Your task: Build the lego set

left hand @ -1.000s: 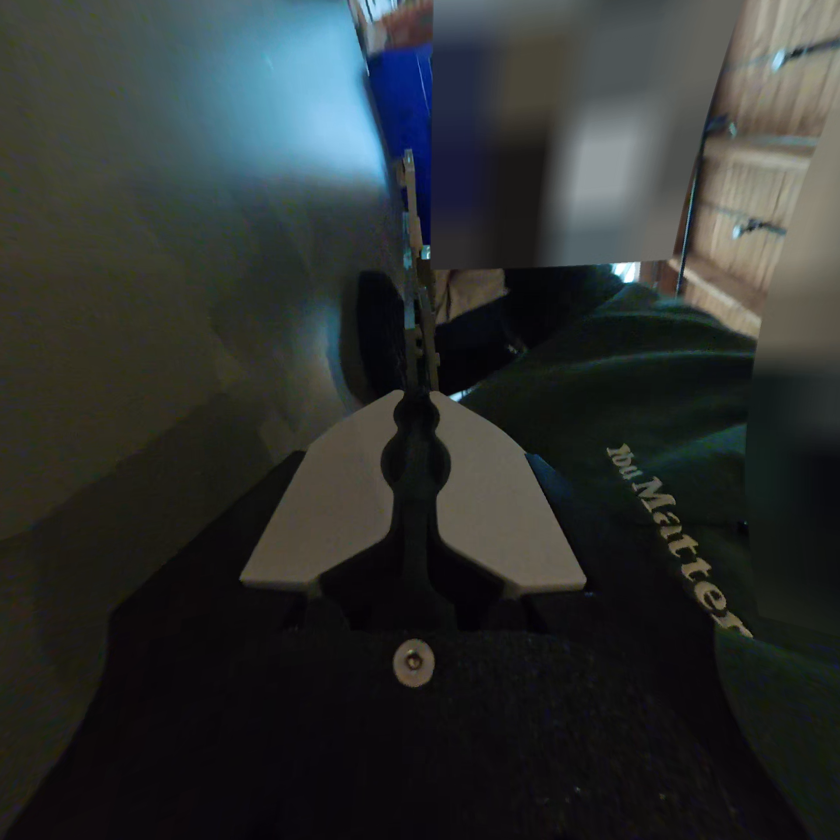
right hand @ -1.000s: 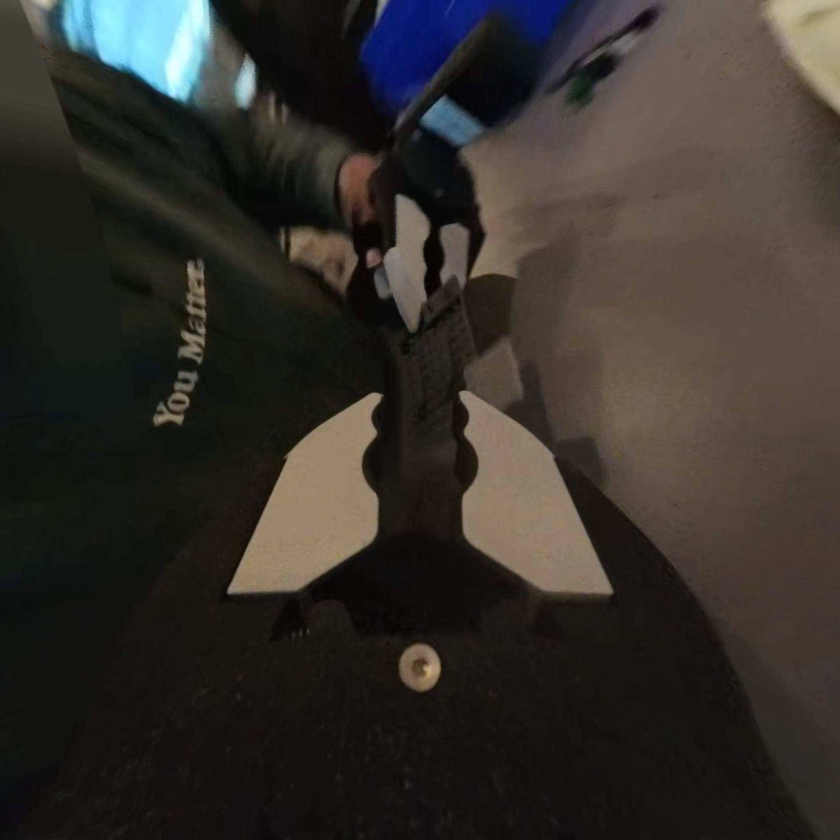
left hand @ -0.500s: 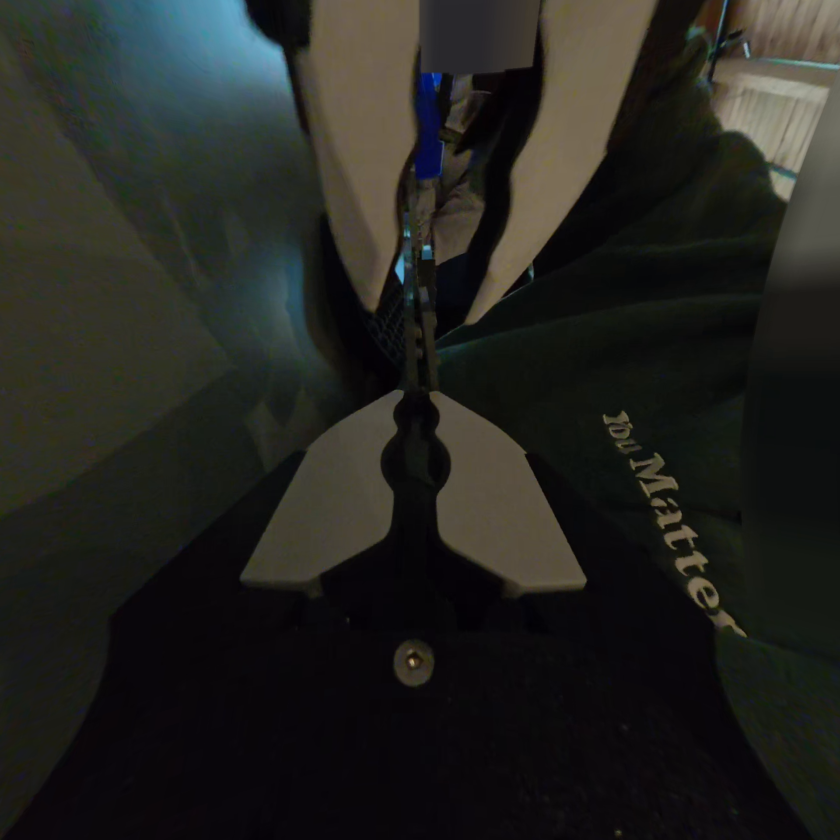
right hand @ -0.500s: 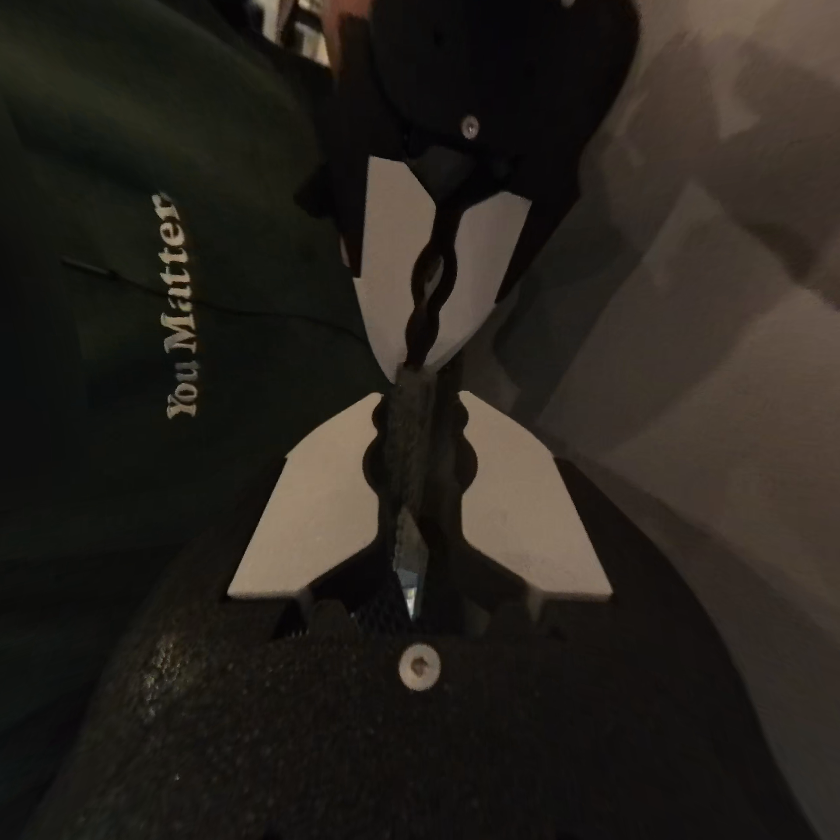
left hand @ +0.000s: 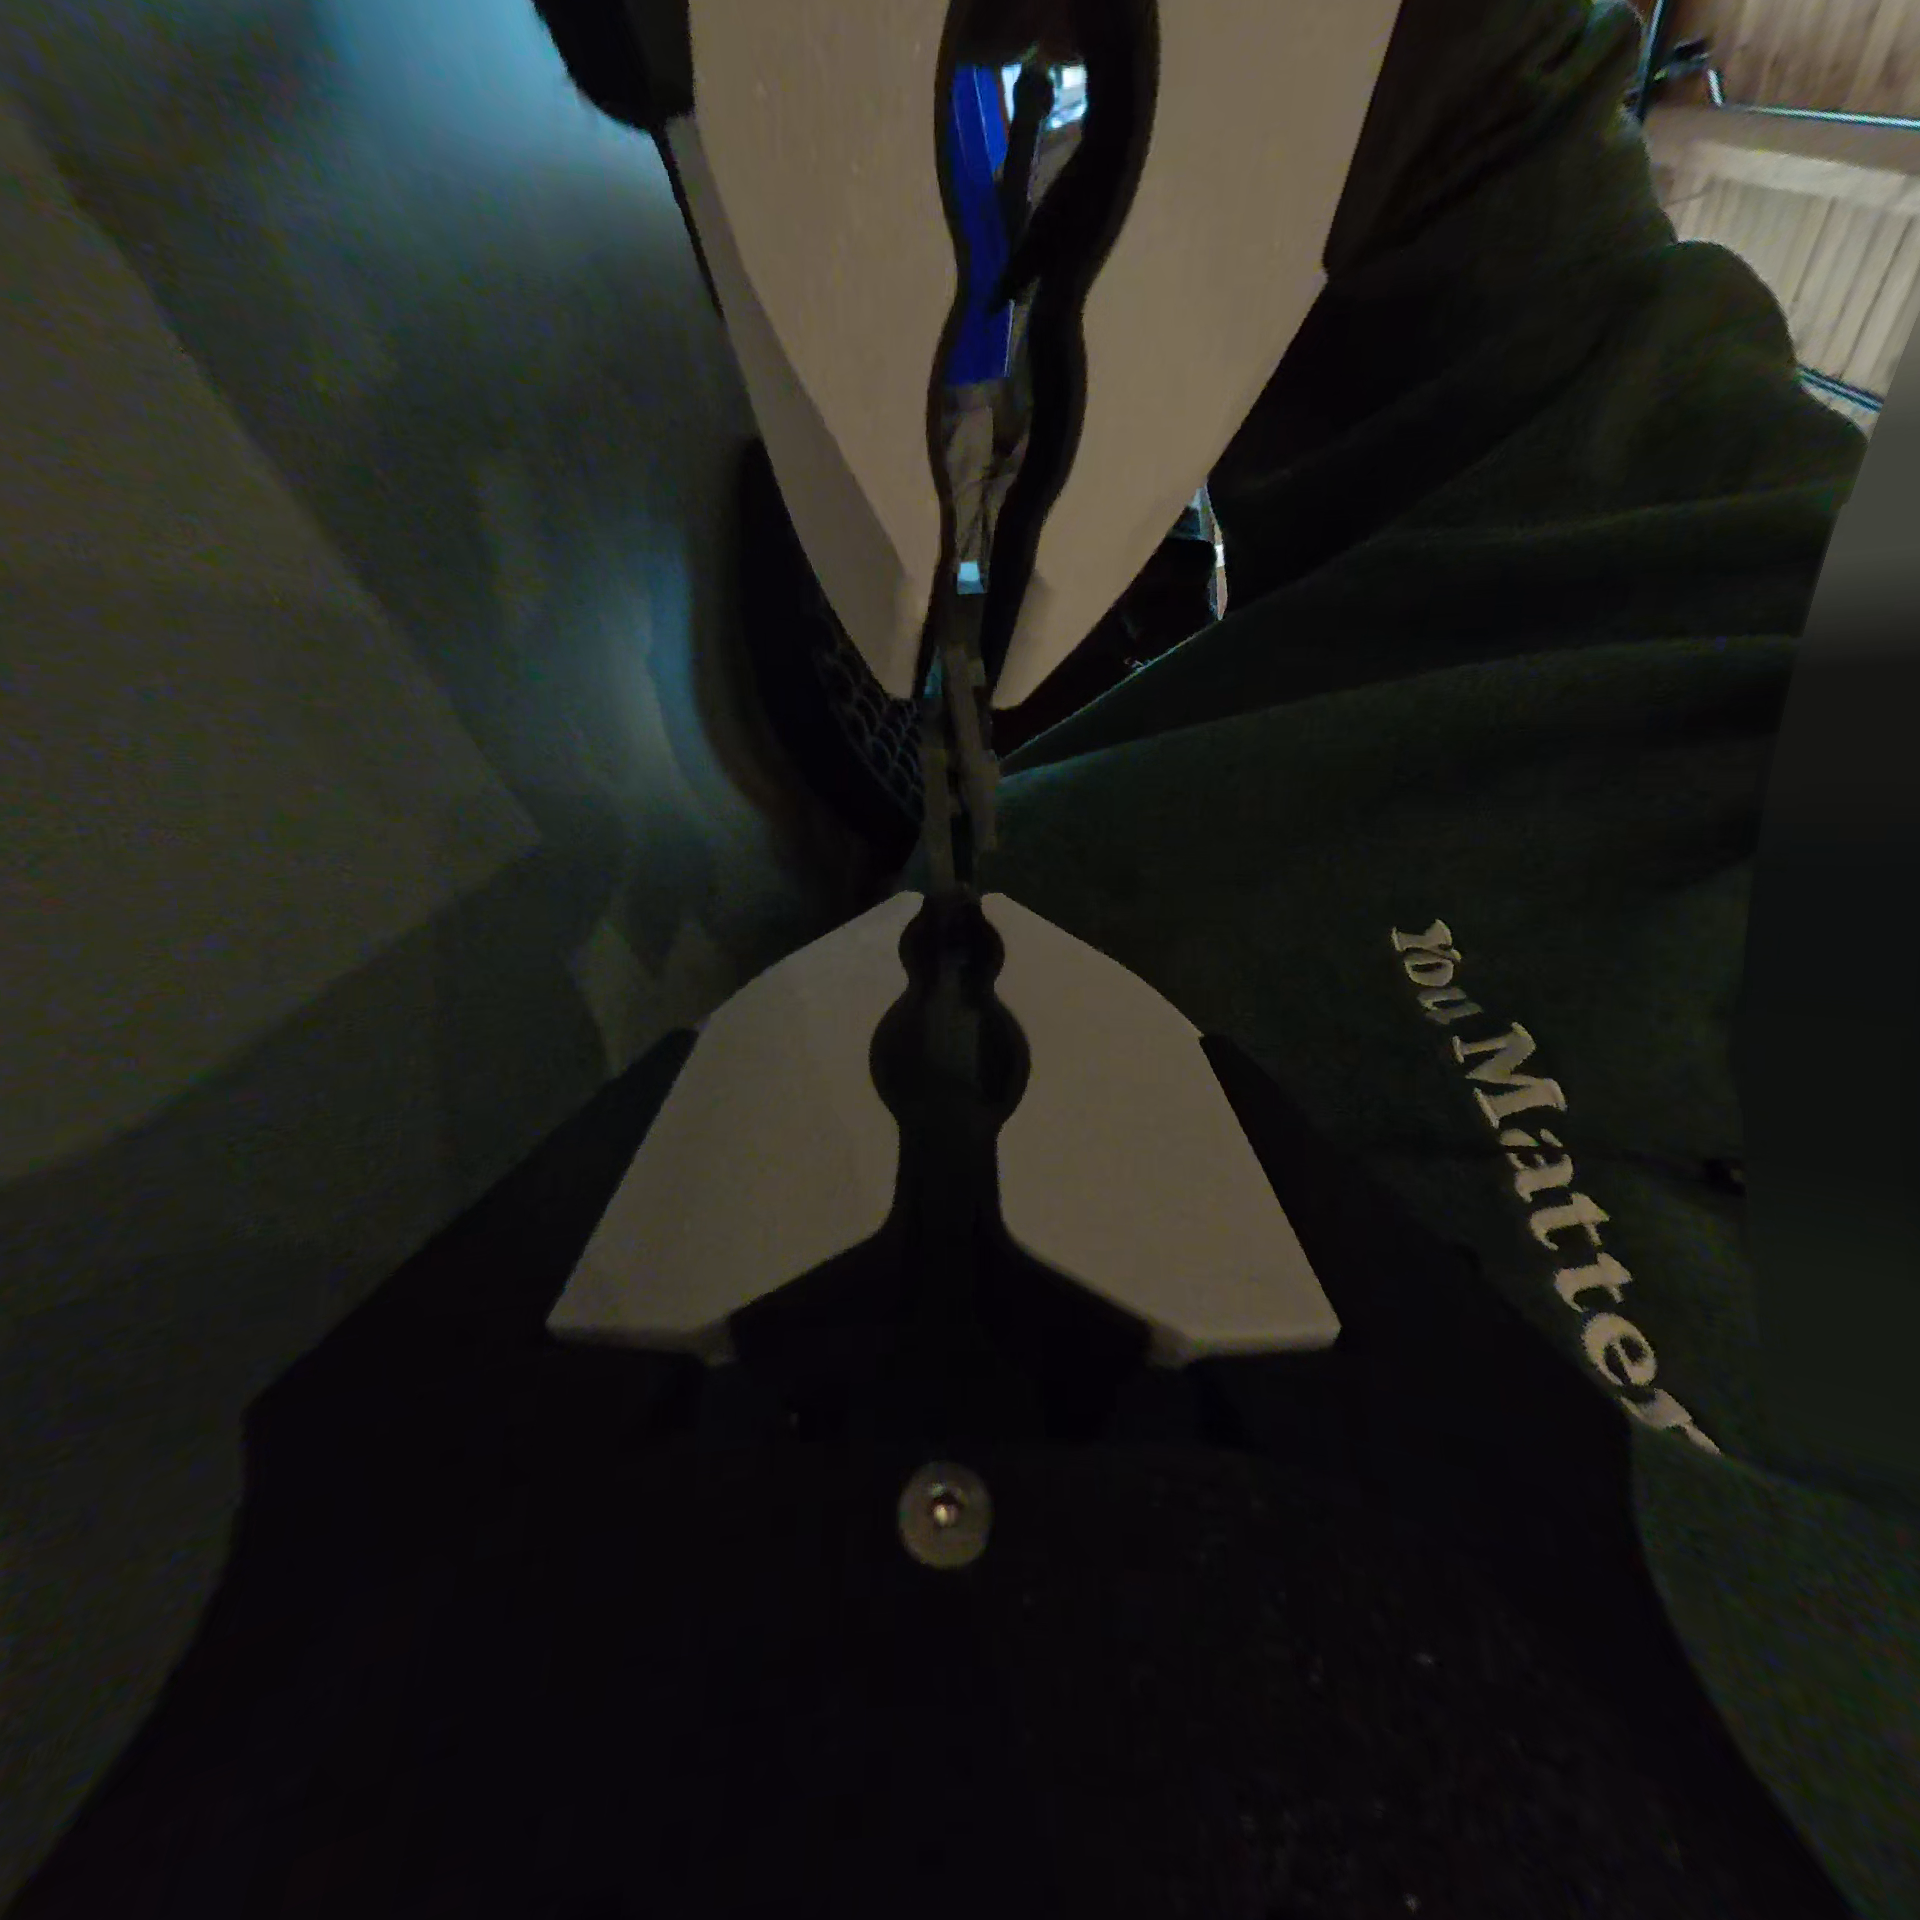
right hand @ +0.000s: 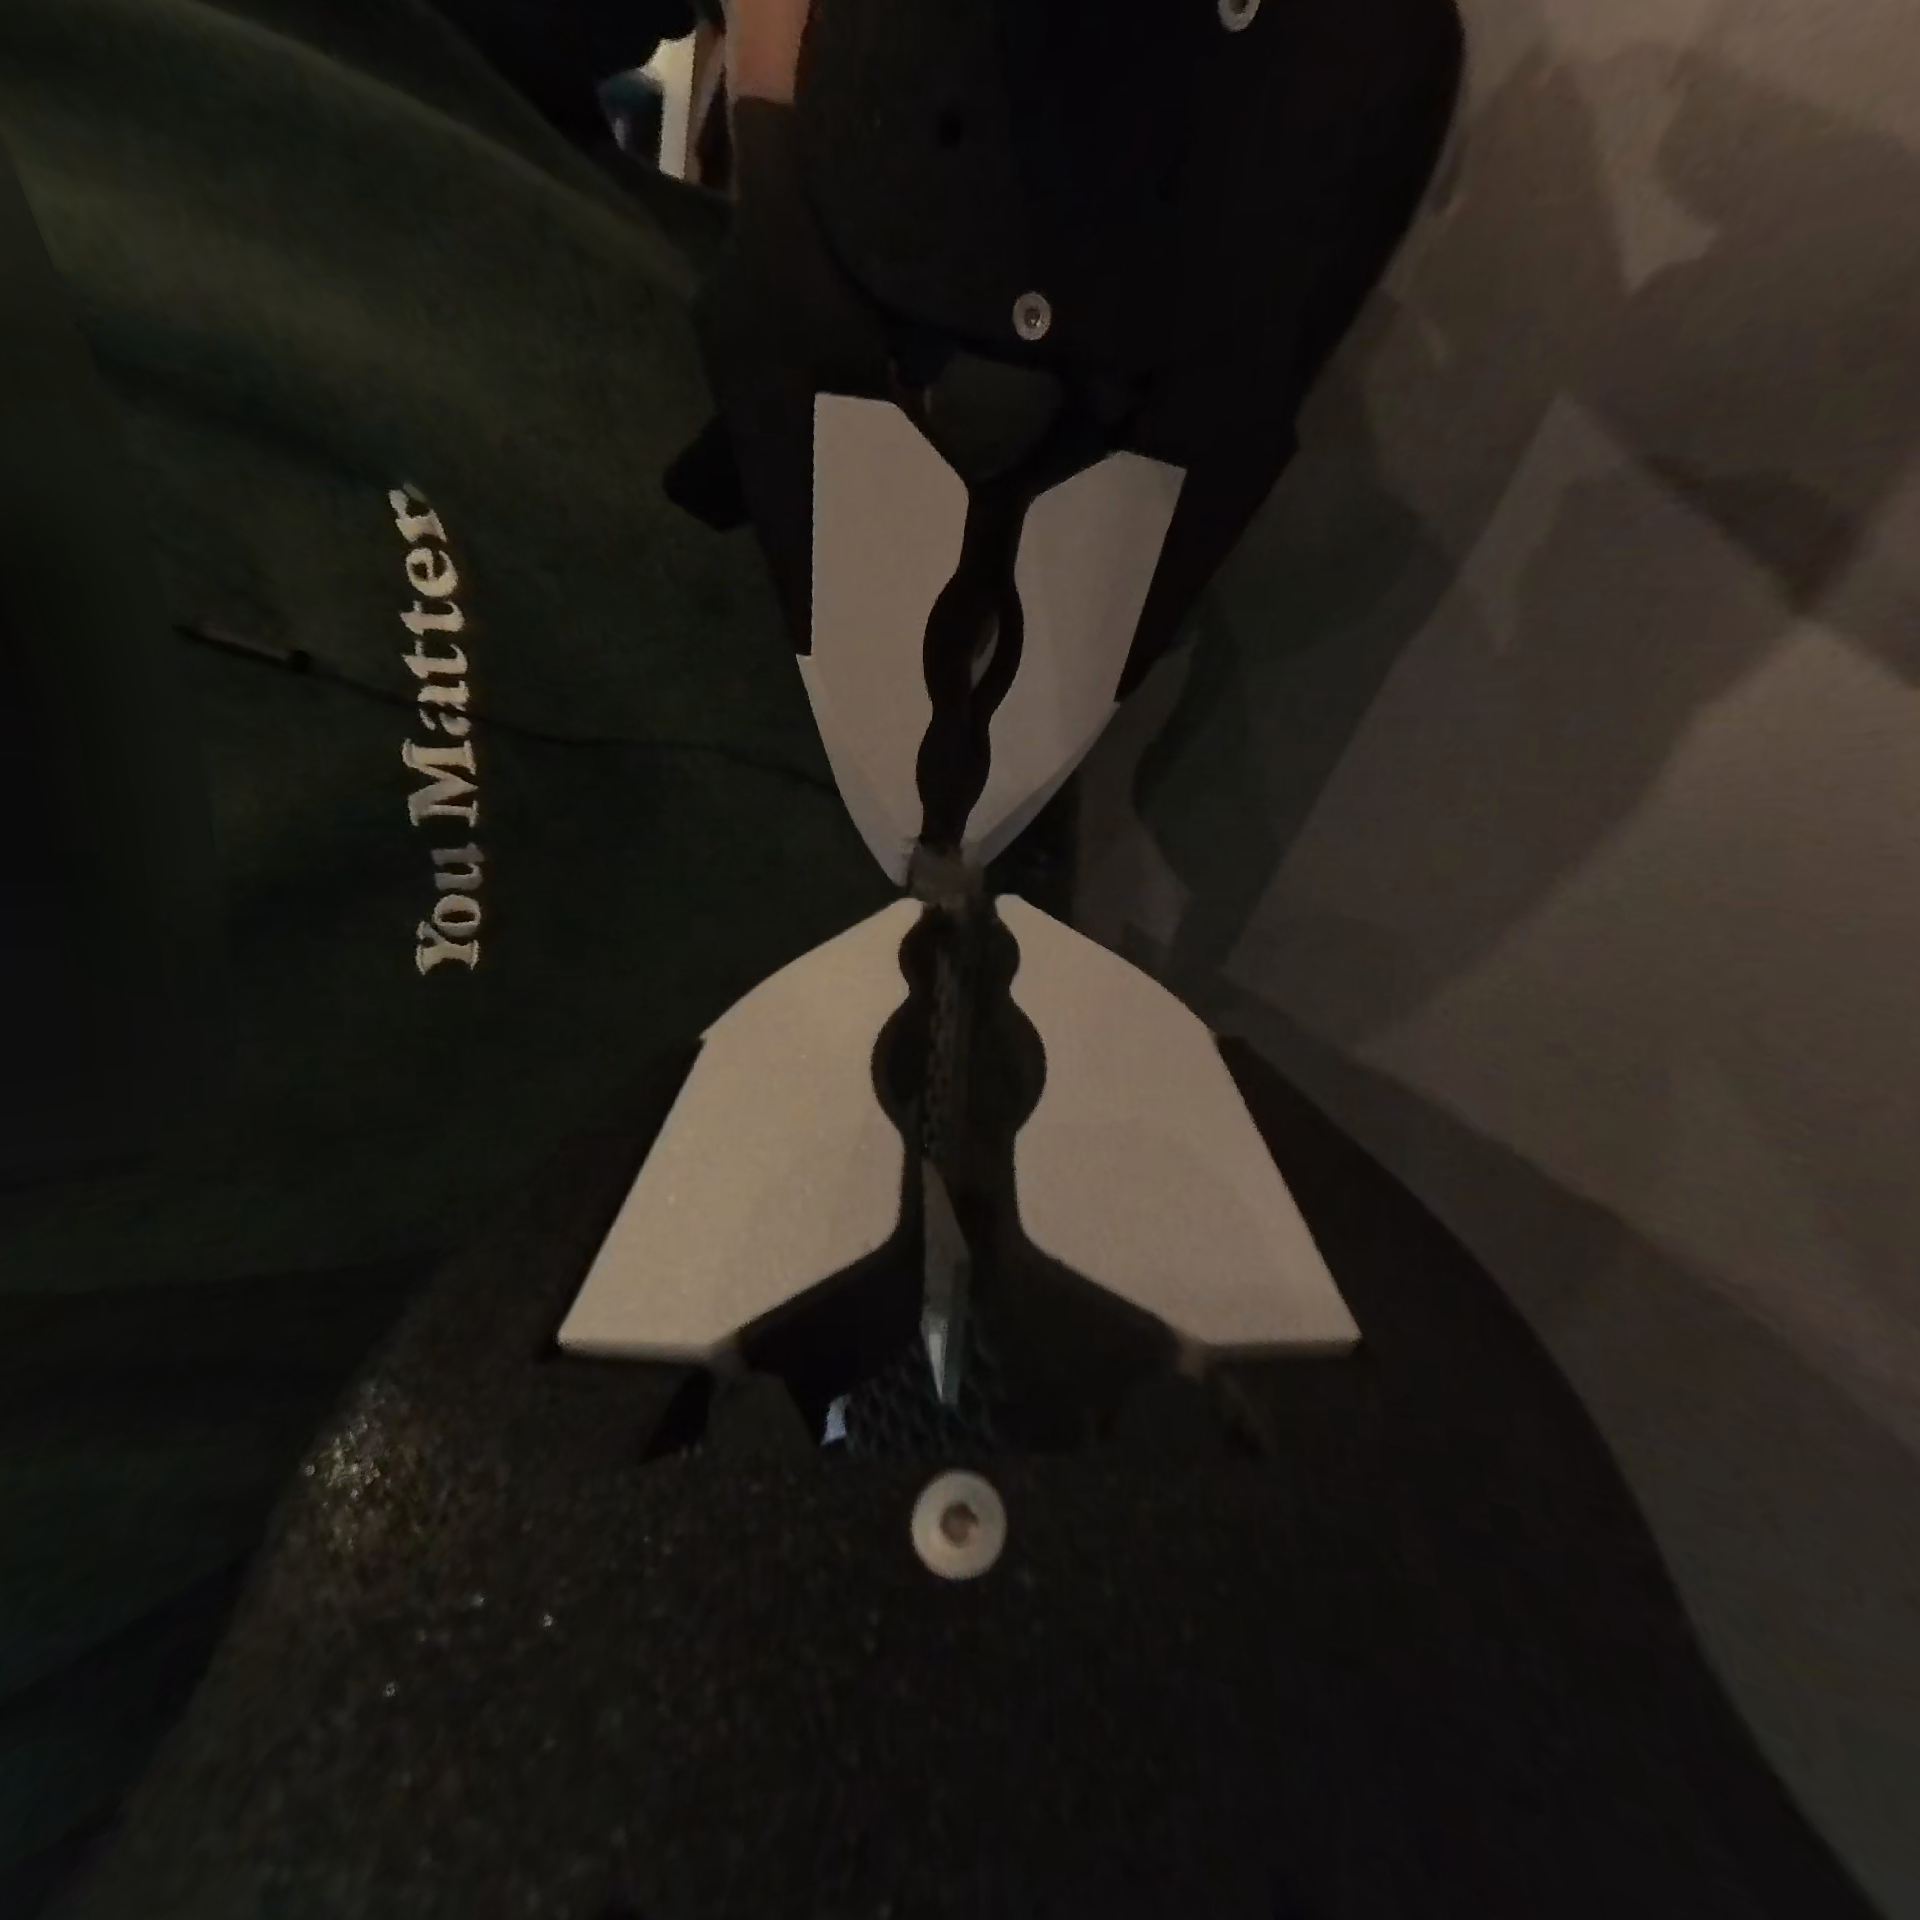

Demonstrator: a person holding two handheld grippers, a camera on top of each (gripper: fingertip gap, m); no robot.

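**Left wrist view: two grippers nose to nose on one thin lego piece**

Left wrist view shows the left gripper [left hand: 954, 896] with its jaws pressed nearly together on the near end of a thin grey lego assembly [left hand: 961, 769], seen edge-on and held in the air in front of the person's dark green sweatshirt [left hand: 1455, 779]. The right gripper [left hand: 961, 665] comes in from the top, its jaws a narrow slit around the far end of the same strip.

Right wrist view agrees: a studded dark plate [right hand: 951, 1070] runs back between the right gripper's fingers, and both tips meet at one small grey joint [right hand: 940, 878].

Risks, as I judge them:
- The strip is thin and gripped only at its ends, so any twist or bend between the two hands could snap the joint apart.
- Push off-axis and the studs may seat crooked.
- Nothing supports the piece from below; if either grip loosens, it likely drops to the grey surface [right hand: 1662, 935].
- Dim light hides the stud alignment; I cannot tell whether the parts are fully seated.
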